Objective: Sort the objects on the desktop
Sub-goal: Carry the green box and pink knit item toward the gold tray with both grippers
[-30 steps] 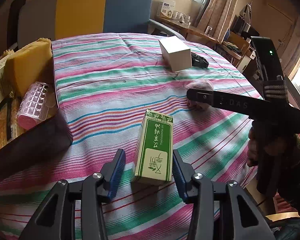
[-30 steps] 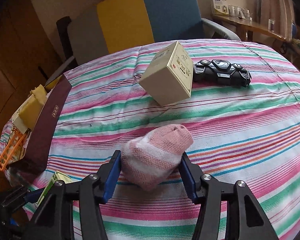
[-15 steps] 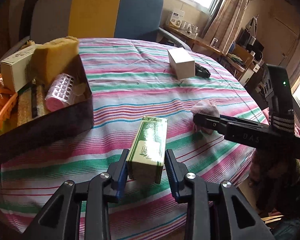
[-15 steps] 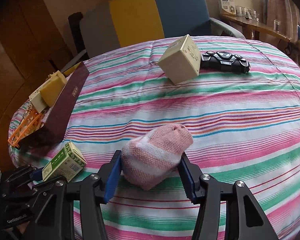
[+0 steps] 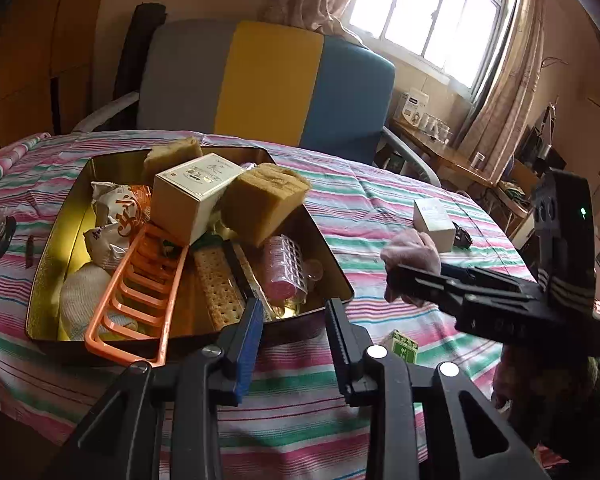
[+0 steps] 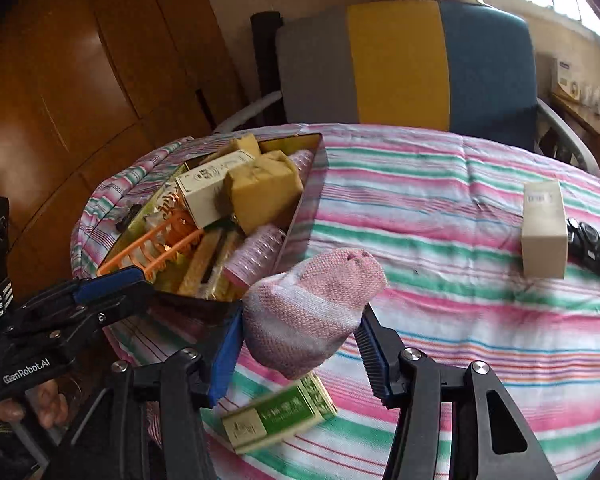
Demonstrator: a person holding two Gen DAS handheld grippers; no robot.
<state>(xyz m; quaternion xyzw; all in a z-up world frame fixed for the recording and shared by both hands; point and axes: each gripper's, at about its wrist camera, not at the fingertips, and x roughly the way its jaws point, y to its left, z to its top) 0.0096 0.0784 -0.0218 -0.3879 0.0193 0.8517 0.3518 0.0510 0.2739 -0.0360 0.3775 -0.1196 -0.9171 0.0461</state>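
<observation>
The right tool (image 6: pixel 300 320) was closed on the rolled pink sock (image 6: pixel 319 288), gripping it across the middle and holding it clear of the striped cloth. It hung near the front edge of the counter, just beside the near corner of the tray (image 5: pixel 56 248). The sock looked soft and light, and the knit bulged out around the ribbed pads, so it probably would not slip. A light squeeze should be enough, and it could be dropped into the tray without harm. The left tool (image 5: pixel 294 320) pointed at the tray's near wall with its jaws drawn narrow and nothing between them. The green carton (image 6: pixel 280 416) lay on its side on the cloth near the front edge, below the sock and not in any grip. That carton seemed the harder item to handle. It was likely light and stiff-walled but hollow enough to dent, and its faces looked glossy and possibly slick. The safest hold would be across its two narrow long faces, near the middle, pressing squarely. The tray on the left part of the counter was already crowded with sponges, a cream box (image 5: pixel 188 196), an orange rack (image 5: pixel 140 300) and crackers, so open room was scarce. A second cream box (image 6: pixel 543 232) and a black gadget (image 6: pixel 591 248) stood toward the right edge.
</observation>
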